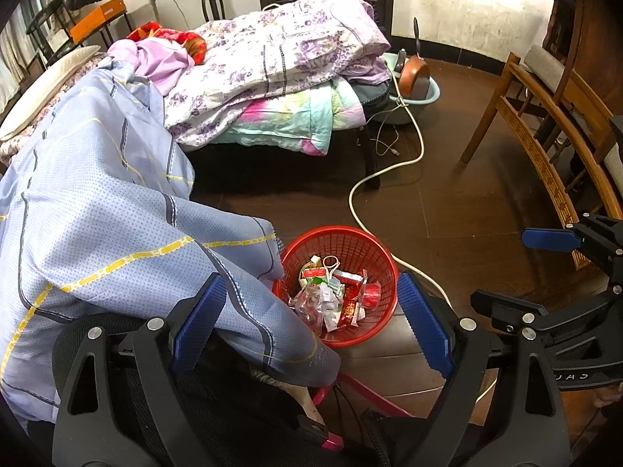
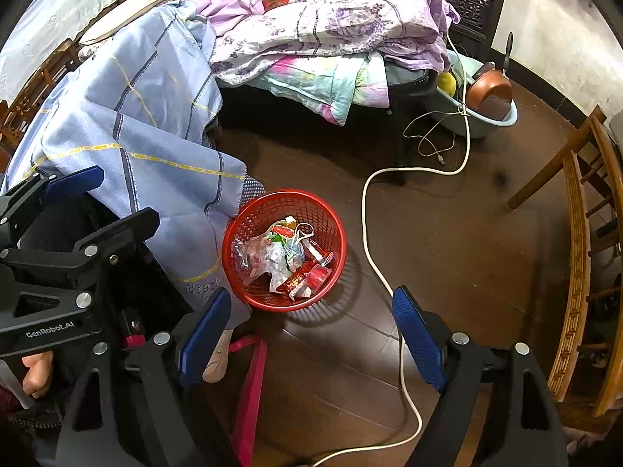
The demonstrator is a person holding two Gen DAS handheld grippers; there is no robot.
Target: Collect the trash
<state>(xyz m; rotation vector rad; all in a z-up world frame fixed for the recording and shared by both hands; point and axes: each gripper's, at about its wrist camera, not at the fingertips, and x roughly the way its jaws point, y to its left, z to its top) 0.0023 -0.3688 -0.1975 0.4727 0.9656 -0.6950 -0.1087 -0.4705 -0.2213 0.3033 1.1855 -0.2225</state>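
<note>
A red mesh trash basket (image 1: 352, 238) stands on the dark floor beside a blue bedsheet; it also shows in the right wrist view (image 2: 268, 203). It holds several crumpled wrappers (image 1: 333, 295), red packets and a face mask (image 2: 286, 257). My left gripper (image 1: 311, 319) is open and empty, hovering above the basket's near side, its left finger over the sheet. My right gripper (image 2: 311, 334) is open and empty above the floor in front of the basket. The right gripper shows at the right of the left wrist view (image 1: 518, 272); the left gripper shows at the left of the right wrist view (image 2: 113, 194).
A bed piled with floral quilts (image 1: 280, 54) and a blue sheet (image 1: 97, 202) fills the left. A white cable (image 2: 366, 233) snakes across the floor past the basket. A wooden chair (image 1: 545, 116) stands right. A blue basin with a pan (image 2: 486, 105) sits behind. A pink stool frame (image 2: 249, 381) is near.
</note>
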